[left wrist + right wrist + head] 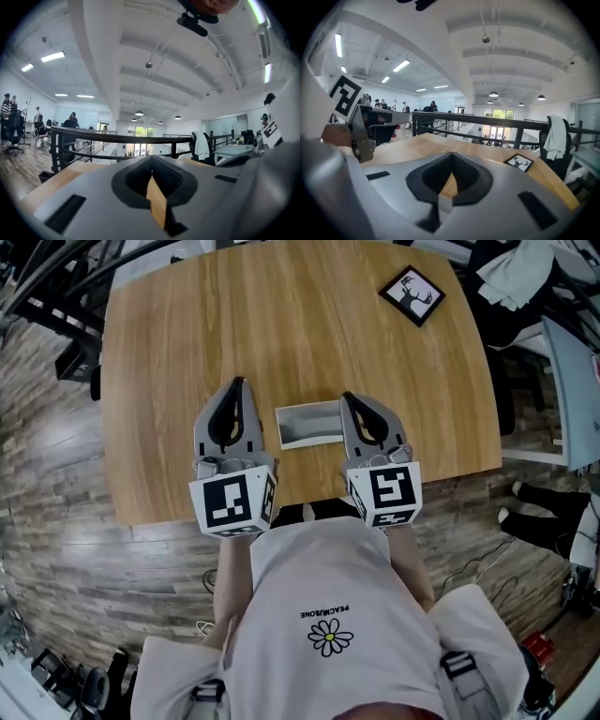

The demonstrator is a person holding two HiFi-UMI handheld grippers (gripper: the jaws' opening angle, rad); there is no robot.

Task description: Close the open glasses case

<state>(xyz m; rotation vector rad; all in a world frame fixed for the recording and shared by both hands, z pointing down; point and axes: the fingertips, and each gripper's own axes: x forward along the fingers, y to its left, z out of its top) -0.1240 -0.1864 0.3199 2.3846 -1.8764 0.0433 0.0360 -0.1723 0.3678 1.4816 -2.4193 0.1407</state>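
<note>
nearest the person, whose white shirt [328, 615] is filling the bottom of the head view, two grippers are hovering over the near edge of the single wooden bench [187, 324]. each one is carrying its marker cube.

the left gripper [238, 383] is pointing away across the wood. its jaws are pressing together at the tips. its own view is showing only a sliver of bench through the gap behind them, and nothing is being held.

the right gripper [344, 397] is tilting a little downward. its jaws are likewise meeting tip to tip and gripping nothing.

one glasses case [307, 424] is lying on the bench between the two grippers, close to the near edge. it is showing a pale inner wall and appearing open. its right end is sitting just beside the right gripper's jaws, and whether they are touching cannot be told. its left end is lying near the left gripper.

farther off, one framed deer picture [412, 294] is resting near the far right corner of the bench, well apart from the case. beyond the bench, a black railing [487, 123] is running across the room.
</note>
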